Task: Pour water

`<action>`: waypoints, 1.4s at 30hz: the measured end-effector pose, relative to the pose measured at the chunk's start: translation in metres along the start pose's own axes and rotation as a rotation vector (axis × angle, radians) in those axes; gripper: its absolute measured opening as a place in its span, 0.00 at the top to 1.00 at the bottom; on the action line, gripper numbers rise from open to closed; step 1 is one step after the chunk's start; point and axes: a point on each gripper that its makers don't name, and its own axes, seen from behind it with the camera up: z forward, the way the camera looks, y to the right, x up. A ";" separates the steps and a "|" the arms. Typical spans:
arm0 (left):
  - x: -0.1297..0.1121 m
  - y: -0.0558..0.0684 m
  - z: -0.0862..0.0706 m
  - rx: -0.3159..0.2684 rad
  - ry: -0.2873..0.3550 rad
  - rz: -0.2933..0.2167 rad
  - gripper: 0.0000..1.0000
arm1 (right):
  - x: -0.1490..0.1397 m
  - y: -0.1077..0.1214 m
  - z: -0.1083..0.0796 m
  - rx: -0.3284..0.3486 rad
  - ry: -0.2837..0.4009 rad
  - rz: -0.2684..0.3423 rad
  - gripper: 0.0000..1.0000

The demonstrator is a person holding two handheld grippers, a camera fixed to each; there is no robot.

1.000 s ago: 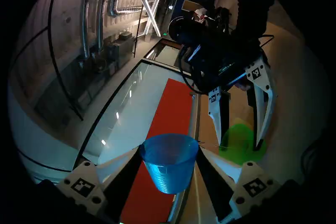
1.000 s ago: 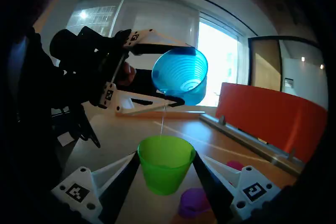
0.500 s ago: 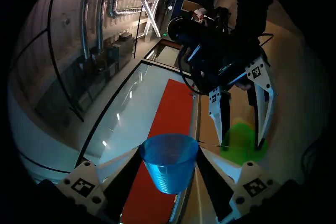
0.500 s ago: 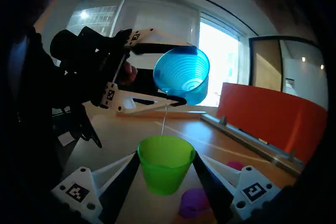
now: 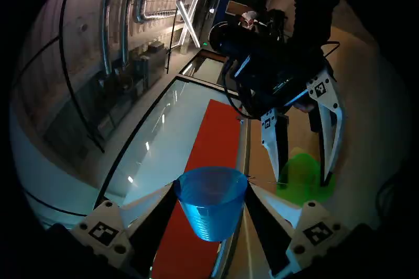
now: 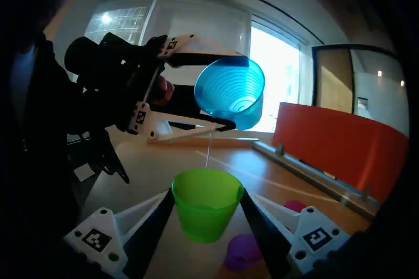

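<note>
Right gripper view: our right gripper [image 6: 207,195] clamps the green cup [image 6: 207,213]; above that cup our left gripper [image 6: 239,90] clamps the tilted blue cup [image 6: 229,95], water [image 6: 208,151] trickling down into the green one.

Left claw [image 5: 212,189] tipped, clamping blue cup [image 5: 211,211]; right claw [image 6: 207,195] clamping green cup [image 6: 206,219].

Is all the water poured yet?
Not quite. Both cups are picked up: the left gripper tips the blue cup above the green cup in the right gripper. A thin stream of water is falling in now. Left: finishing the pour.
</note>
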 end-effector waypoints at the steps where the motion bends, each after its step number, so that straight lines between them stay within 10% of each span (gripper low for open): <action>1: 0.000 0.000 0.000 0.000 0.001 0.000 0.14 | 0.000 0.000 0.000 0.002 -0.001 0.000 0.09; 42: 0.002 0.000 -0.001 0.002 0.009 0.029 0.14 | 0.001 -0.004 -0.001 0.020 0.001 -0.013 0.09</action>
